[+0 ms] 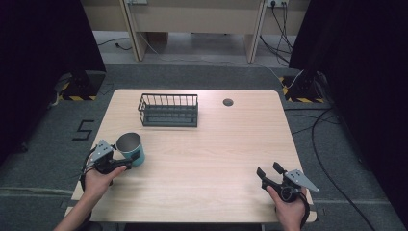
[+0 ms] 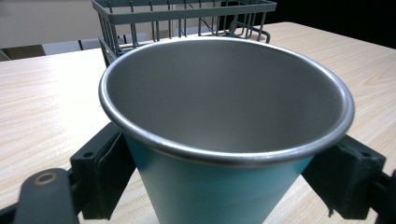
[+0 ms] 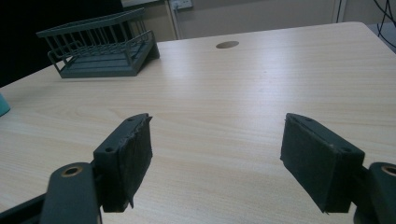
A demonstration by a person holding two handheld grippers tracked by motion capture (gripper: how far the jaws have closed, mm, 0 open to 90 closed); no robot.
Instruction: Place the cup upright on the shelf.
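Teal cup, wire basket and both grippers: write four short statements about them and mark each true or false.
1. The left gripper has its fingers on either side of the teal cup. True.
2. The cup lies on its side. False: it stands upright, mouth up.
3. The right gripper is open with nothing between its fingers. True.
4. The cup sits inside the wire basket. False: it stands on the table, apart from the basket.
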